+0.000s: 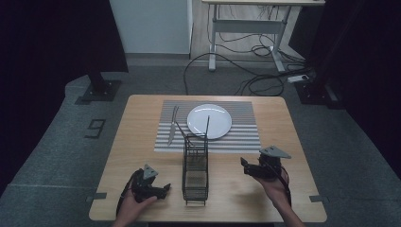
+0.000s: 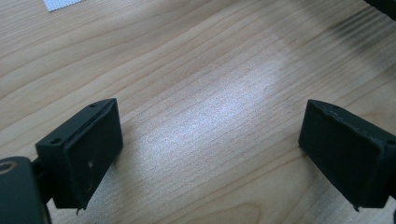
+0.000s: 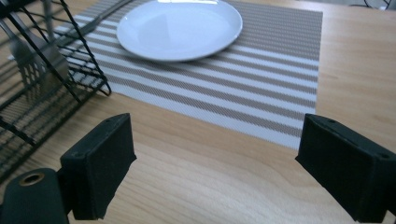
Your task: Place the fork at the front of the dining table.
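Observation:
A white plate (image 1: 209, 121) (image 3: 180, 28) rests on a striped placemat (image 1: 241, 137) (image 3: 261, 88) at the far middle of the wooden table (image 1: 137, 142). A piece of metal cutlery (image 1: 172, 125) lies on the mat left of the plate. A black wire cutlery rack (image 1: 195, 168) (image 3: 42, 93) stands in the table's middle, with a metal utensil (image 3: 39, 65) inside and thin handles sticking up from its far end. My left gripper (image 1: 166, 188) (image 2: 210, 144) sits low at the front left, open over bare wood. My right gripper (image 1: 244, 165) (image 3: 215, 154) hovers right of the rack, open and holding nothing.
Bare tabletop lies on both sides of the rack. Beyond the table, on the grey floor, are a desk frame (image 1: 246, 28), loose cables (image 1: 265, 82) and a black stand base (image 1: 99, 90). Dark curtains close off both sides.

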`<state>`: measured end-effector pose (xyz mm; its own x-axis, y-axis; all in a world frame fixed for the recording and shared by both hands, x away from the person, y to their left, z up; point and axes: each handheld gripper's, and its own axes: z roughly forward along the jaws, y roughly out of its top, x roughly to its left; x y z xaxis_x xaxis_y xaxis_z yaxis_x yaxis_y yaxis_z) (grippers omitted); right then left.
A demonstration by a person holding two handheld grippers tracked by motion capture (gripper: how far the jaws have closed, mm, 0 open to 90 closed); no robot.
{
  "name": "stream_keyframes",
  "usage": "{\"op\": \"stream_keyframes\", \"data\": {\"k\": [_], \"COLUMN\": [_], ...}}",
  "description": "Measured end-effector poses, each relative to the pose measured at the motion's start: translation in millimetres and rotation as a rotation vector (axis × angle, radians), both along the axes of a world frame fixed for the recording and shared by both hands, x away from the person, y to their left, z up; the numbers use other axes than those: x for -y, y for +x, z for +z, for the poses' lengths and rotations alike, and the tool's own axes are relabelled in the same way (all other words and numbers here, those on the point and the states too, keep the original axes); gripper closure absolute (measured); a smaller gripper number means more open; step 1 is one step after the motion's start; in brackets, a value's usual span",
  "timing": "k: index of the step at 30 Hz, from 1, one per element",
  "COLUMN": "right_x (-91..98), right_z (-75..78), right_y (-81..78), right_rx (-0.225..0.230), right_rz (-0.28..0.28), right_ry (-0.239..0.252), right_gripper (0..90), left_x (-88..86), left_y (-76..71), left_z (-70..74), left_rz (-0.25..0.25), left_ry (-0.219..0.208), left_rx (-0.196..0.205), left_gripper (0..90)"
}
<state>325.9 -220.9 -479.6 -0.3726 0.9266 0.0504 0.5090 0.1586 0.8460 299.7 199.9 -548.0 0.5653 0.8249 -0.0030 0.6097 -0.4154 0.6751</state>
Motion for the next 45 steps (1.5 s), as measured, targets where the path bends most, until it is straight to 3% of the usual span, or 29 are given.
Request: {"op": "stream_keyframes", "data": {"k": [19,45], "right_x": [-28.3,-59.6], "right_z": [24.3,32.5], "right_y": [14.9,31.3], "right_rx": [0.028,0.030], "right_rz": [0.047,0.094], "right_ry": [0.026,0.030], "right_gripper": [12.7,15.1], "left_x": [0.3,0.6], "left_y": [0.4,1.0], "left_z": [0.0,-0.1], "left_rz": [0.000,-0.001], "left_ry": [-0.001,0.000], "left_rx": [0.000,-0.001], "left_gripper": [5.8,5.4]}}
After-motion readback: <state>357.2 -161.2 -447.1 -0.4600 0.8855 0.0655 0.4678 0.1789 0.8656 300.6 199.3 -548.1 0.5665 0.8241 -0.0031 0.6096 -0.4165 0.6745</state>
